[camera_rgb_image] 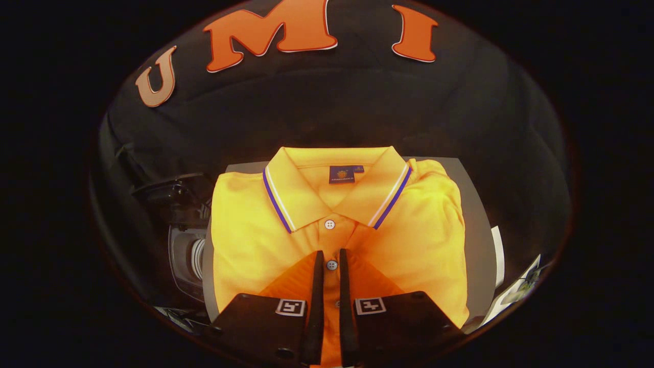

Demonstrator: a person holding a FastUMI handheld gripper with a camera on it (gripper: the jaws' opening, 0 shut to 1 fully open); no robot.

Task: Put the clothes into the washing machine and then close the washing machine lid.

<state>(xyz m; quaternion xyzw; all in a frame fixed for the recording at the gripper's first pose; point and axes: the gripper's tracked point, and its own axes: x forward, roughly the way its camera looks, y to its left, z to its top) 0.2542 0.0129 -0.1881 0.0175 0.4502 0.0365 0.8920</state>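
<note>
Looking forward along my fingers, my gripper (pixel 331 266) hangs over a folded yellow polo shirt (pixel 255 240), with the two fingers drawn nearly together and only a narrow slot left between them; the button placket shows through that slot, but I cannot tell whether both fingers actually pinch cloth, so I would not call this a hold. The shirt lies on a grey board (pixel 477 230), collar away from me, and a dark machine (pixel 181 245) with a pale round part sits just beside the shirt, which I take to be the washing machine. My worry is a thin catch: if I lift with just the placket, the folds could fall open and drag, or the fabric could slip out; a button could also keep the fingers from seating. Counting: one shirt, two buttons in sight, one collar label, one board, one machine, some papers (pixel 518 289) beyond the board's far edge
</note>
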